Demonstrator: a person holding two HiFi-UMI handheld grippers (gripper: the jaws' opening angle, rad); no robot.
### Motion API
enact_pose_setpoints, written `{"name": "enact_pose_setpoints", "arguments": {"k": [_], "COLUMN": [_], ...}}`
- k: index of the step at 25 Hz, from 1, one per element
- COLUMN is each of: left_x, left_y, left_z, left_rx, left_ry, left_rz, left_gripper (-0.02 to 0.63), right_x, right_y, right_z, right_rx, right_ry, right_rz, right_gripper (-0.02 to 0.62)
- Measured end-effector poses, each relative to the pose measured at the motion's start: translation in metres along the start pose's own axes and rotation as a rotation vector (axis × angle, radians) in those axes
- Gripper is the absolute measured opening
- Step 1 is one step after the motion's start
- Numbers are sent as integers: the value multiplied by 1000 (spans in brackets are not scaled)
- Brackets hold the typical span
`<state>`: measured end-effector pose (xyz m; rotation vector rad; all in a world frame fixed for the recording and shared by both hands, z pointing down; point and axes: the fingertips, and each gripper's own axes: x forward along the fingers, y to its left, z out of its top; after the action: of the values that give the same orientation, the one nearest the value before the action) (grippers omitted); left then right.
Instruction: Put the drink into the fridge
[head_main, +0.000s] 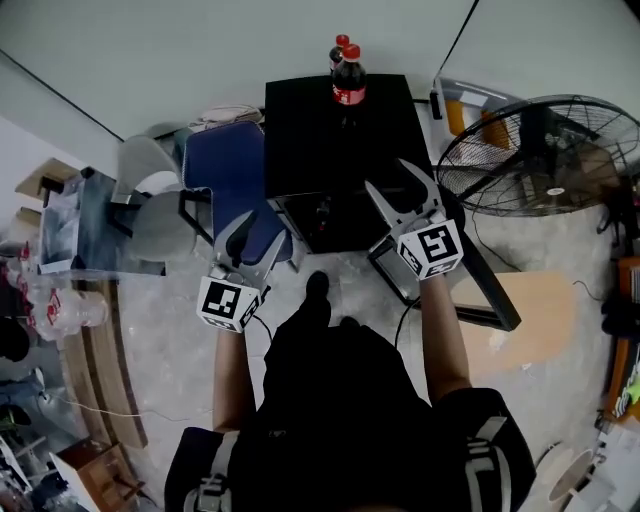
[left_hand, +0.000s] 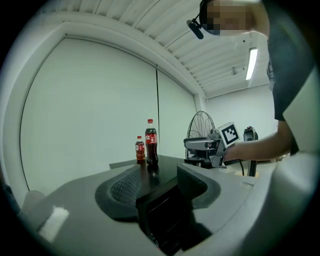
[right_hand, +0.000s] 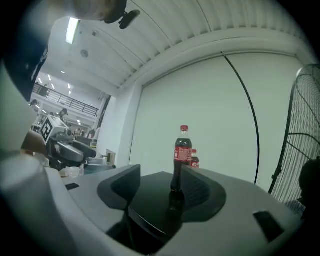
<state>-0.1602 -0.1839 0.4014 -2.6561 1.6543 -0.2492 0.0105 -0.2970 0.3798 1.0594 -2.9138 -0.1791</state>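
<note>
Two cola bottles stand on top of a low black fridge (head_main: 330, 140): a large one (head_main: 348, 80) (left_hand: 151, 142) (right_hand: 182, 150) and a small one (head_main: 341, 45) (left_hand: 140, 150) (right_hand: 194, 159) behind it. The fridge's front looks open, with a dark inside (head_main: 330, 222) and a door (head_main: 490, 285) swung out to the right. My left gripper (head_main: 258, 232) (left_hand: 157, 182) is open and empty in front of the fridge. My right gripper (head_main: 388, 178) (right_hand: 157, 187) is open over the fridge's front right corner, short of the bottles, holding nothing.
A blue chair (head_main: 225, 170) stands left of the fridge, and a glass table (head_main: 80, 230) with plastic bottles (head_main: 60, 300) is farther left. A big floor fan (head_main: 545, 150) is at the right, with a wooden board (head_main: 540, 310) on the floor near the door.
</note>
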Motion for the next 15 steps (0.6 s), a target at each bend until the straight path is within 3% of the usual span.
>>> {"name": "enact_pose_setpoints", "arguments": {"k": [15], "left_x": [51], "left_y": [49], "left_z": [4], "left_rx": [4], "left_ry": [-4], "left_rz": [-78], "left_gripper": [227], "right_x": [67], "right_y": [-36], "right_z": [-9], "right_rx": [10], "right_ry": [67], "right_rz": [-52], "right_gripper": [290]}}
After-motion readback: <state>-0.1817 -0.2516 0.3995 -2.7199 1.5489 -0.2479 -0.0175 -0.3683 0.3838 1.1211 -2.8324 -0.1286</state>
